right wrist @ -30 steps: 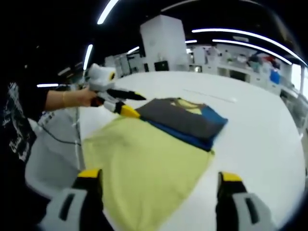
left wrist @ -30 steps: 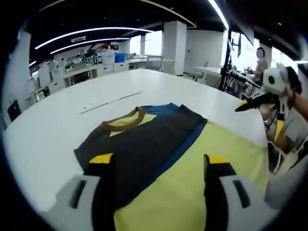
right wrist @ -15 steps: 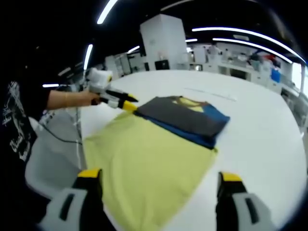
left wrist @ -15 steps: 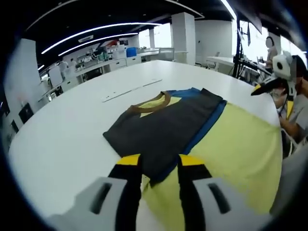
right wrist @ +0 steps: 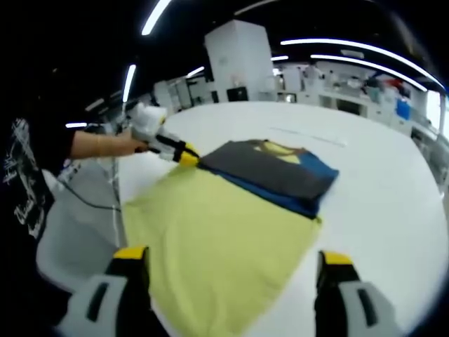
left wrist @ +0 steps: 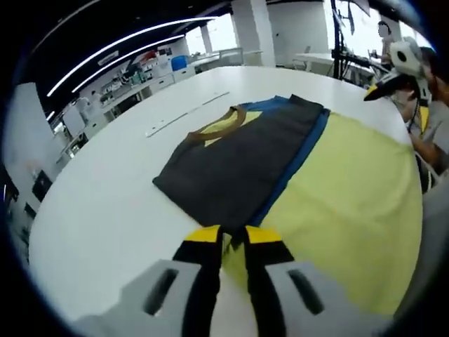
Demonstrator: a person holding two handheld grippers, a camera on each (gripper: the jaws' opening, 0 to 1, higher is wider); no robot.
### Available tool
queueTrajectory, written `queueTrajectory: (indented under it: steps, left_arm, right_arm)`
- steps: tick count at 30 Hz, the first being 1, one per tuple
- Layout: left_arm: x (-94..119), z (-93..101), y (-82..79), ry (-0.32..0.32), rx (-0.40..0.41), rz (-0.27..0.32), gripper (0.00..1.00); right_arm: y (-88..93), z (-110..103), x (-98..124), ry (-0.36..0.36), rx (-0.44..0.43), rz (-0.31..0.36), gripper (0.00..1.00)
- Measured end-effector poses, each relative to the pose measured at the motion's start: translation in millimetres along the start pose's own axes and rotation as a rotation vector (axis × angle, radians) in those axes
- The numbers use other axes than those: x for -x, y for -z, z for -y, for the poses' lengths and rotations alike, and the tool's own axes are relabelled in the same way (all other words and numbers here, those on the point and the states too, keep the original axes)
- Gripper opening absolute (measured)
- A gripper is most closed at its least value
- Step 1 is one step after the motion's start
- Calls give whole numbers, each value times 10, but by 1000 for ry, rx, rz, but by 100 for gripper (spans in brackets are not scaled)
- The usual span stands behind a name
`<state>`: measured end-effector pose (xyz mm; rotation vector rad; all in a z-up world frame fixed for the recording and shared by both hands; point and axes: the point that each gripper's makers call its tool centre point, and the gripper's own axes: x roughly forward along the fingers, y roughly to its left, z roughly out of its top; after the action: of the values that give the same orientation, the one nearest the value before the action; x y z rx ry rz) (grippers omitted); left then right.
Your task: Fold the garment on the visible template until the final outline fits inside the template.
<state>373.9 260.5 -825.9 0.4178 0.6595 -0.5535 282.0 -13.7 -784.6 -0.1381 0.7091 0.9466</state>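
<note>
Garment (left wrist: pixel 242 165) lay folded on white table (left wrist: pixel 105 203), centre toward 1 o'clock. Left gripper (left wrist: pixel 232 235) seemingly pinched its near corner; right gripper (right wrist: pixel 231 261) gaped wide, holding nothing.

White pillar (right wrist: pixel 240 62) and ceiling light strips (left wrist: pixel 133 41) behind.
</note>
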Motion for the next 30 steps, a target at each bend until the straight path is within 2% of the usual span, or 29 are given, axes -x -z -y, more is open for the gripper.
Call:
queueTrajectory:
  steps: [6, 11, 16, 28, 30]
  left_arm:
    - [-9, -53, 50, -19, -34, -27, 4]
    - [-20, -54, 77, -17, -23, -40, 1]
    - [52, -83, 5, -24, -30, -2, 0]
    - [93, -157, 22, -18, -23, 24, 0]
    - [84, -162, 68, -18, -10, 18, 0]
  right_arm:
    - [2, 3, -1, 5, -3, 2, 99]
    - [4, 23, 0, 9, -11, 8, 99]
    - [4, 36, 3, 12, -14, 11, 99]
    - [20, 41, 12, 20, -23, 11, 99]
    - [36, 47, 18, 23, -24, 6, 99]
